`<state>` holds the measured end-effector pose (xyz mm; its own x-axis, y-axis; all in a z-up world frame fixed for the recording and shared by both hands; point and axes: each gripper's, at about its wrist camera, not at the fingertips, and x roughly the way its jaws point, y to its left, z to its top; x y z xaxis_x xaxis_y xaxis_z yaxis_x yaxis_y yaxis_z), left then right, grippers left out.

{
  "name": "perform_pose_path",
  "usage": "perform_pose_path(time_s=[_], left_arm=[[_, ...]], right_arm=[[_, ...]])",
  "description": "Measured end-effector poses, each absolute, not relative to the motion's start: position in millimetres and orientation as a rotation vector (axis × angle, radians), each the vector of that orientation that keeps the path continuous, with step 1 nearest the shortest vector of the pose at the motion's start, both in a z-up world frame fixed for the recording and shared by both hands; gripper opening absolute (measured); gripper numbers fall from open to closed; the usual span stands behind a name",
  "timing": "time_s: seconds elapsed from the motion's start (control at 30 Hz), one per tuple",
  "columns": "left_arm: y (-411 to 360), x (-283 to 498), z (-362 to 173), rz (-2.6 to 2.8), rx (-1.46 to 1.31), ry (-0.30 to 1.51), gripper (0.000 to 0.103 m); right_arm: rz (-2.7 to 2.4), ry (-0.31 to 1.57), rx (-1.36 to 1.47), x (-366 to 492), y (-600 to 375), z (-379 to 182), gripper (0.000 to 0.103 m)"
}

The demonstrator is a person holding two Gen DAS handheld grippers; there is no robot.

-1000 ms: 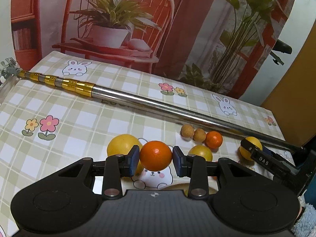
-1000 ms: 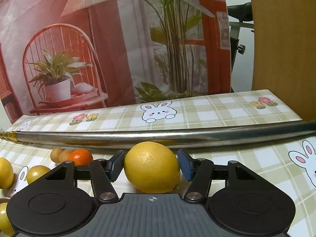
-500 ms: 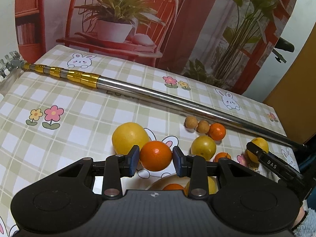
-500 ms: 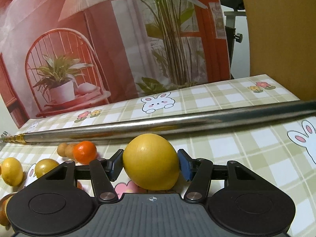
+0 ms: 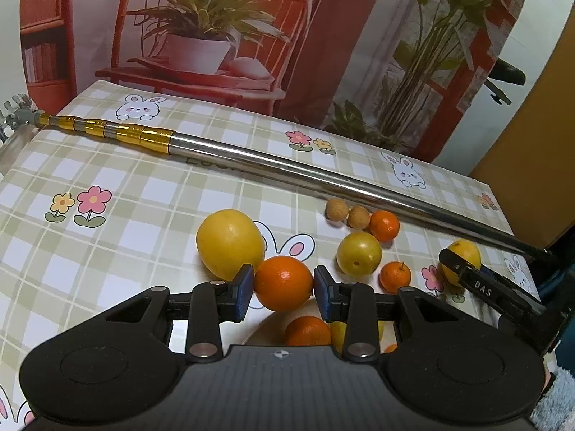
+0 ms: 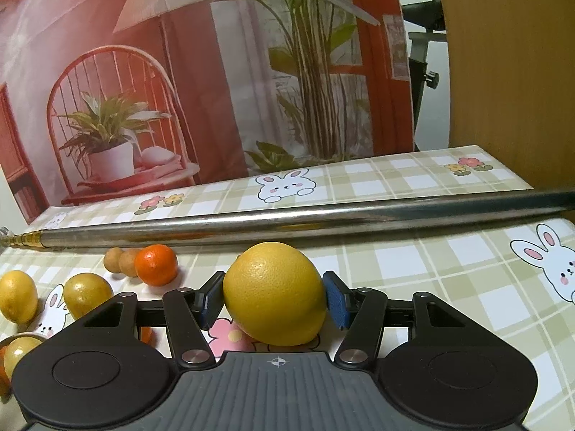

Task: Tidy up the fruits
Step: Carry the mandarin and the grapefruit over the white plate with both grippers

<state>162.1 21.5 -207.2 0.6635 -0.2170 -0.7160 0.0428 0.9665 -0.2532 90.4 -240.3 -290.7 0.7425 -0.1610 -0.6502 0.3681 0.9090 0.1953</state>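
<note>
Left wrist view: the left gripper (image 5: 284, 287) grasps a round orange (image 5: 283, 283) between its blue pads, above a plate (image 5: 266, 330) holding fruit.

Right wrist view: the right gripper (image 6: 275, 296) clamps a large lemon (image 6: 275, 292), long axis running pad to pad, above the checked tablecloth (image 6: 449, 276), in front of the metal pole (image 6: 305, 221).

The left wrist view is taken from just behind the left gripper (image 5: 284, 289), angled down and forward across the checked tablecloth (image 5: 107, 179) toward the printed backdrop (image 5: 323, 36). The right wrist view is set lower and flatter behind the right gripper (image 6: 275, 296), close to the cloth. The telescopic pole (image 5: 287, 165) (image 6: 287, 219), the small orange (image 5: 384, 225) (image 6: 156, 265) and the backdrop are shared by both views.
</note>
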Motion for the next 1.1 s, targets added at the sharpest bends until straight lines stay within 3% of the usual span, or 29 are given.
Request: perform_pose_path(time_s=[0.33, 1.1], left_arm=[[27, 137, -206, -0.189, -0.187, 0.828, 0.038], [27, 93, -227, -0.288, -0.114, 0.841, 0.038]], right_arm=[[-0.305, 0.725, 0.423, 68, -234, -274, 0.053], [-0.015, 0.785, 0.316, 25, -126, -207, 0.053]])
